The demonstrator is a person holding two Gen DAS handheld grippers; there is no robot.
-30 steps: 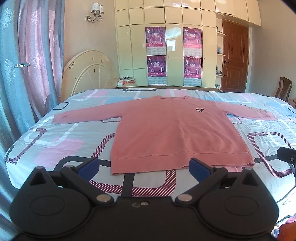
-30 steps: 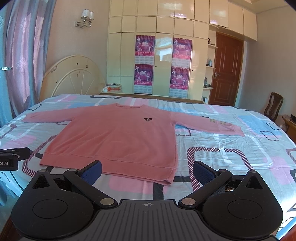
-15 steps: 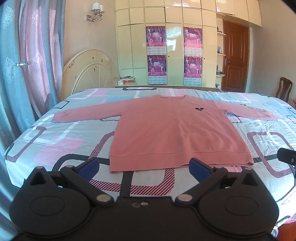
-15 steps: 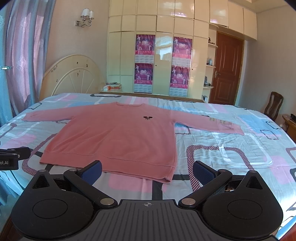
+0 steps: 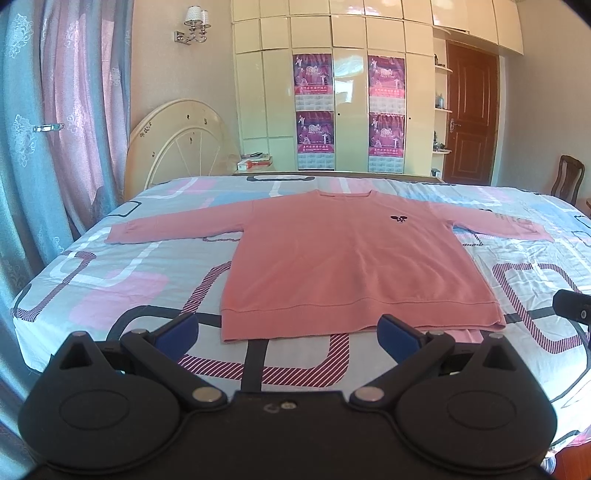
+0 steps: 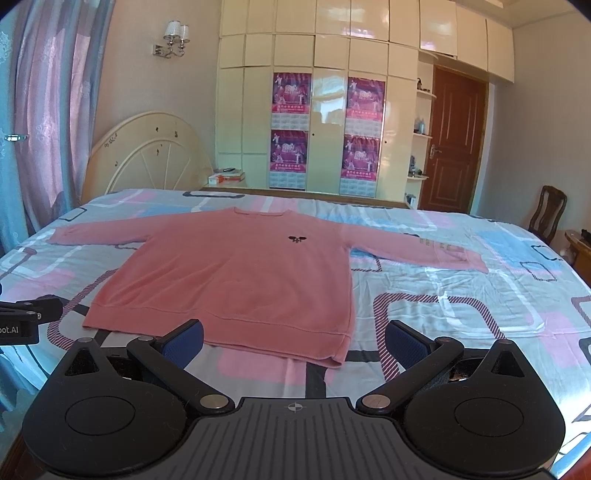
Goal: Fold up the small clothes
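Bed [image 5: 110, 280] w/ patterned sheet — pink, blue, white blocks, striped loops. Cream round headboard [image 5: 177, 140] leans on far wall, left. Cream wardrobe [image 6: 328, 122] behind w/ four purple posters [image 6: 290, 92]. Brown door [image 6: 456, 144] to its right — wooden chair [image 6: 546, 210] nearby. Pink-and-teal curtains [image 5: 55, 122] at left, wall lamp [image 5: 194, 24] up high.

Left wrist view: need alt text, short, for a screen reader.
A pink long-sleeved sweater lies flat, sleeves spread, on a bed with a patterned sheet. The left gripper is open and empty just short of the hem. Behind are a cream wardrobe with posters and a brown door.
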